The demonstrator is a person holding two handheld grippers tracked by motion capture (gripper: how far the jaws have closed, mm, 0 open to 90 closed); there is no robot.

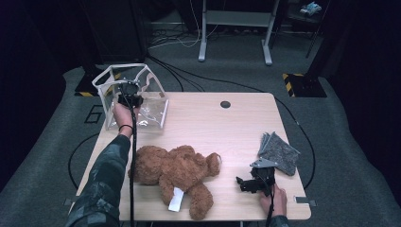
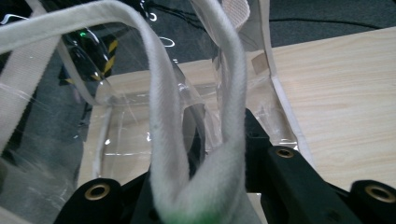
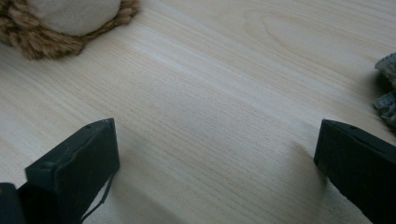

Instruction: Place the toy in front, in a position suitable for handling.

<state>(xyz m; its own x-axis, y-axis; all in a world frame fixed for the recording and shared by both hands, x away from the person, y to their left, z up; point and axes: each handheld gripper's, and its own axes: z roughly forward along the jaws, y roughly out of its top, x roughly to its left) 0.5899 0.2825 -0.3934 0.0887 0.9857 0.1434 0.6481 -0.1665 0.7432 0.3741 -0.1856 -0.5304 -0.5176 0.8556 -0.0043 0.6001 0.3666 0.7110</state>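
A clear plastic bag (image 1: 151, 111) with white webbing trim stands at the table's far left corner. My left gripper (image 1: 128, 97) is at its top, shut on the bag's white handle (image 2: 224, 93), which loops up between the jaws of the left gripper (image 2: 210, 154). A brown teddy bear (image 1: 175, 170) lies on its back near the front edge, a white tag on its leg. My right gripper (image 1: 243, 182) rests low at the front right, open, with bare wood between the jaws of the right gripper (image 3: 217, 144). A furry paw (image 3: 70, 18) of the bear lies ahead of it.
Folded grey cloth (image 1: 280, 152) lies just beyond the right gripper, its edge also at the cloth (image 3: 386, 93). The wooden table (image 1: 227, 132) has a round cable hole (image 1: 225, 104) near its far edge. Cables and a desk frame stand on the floor behind.
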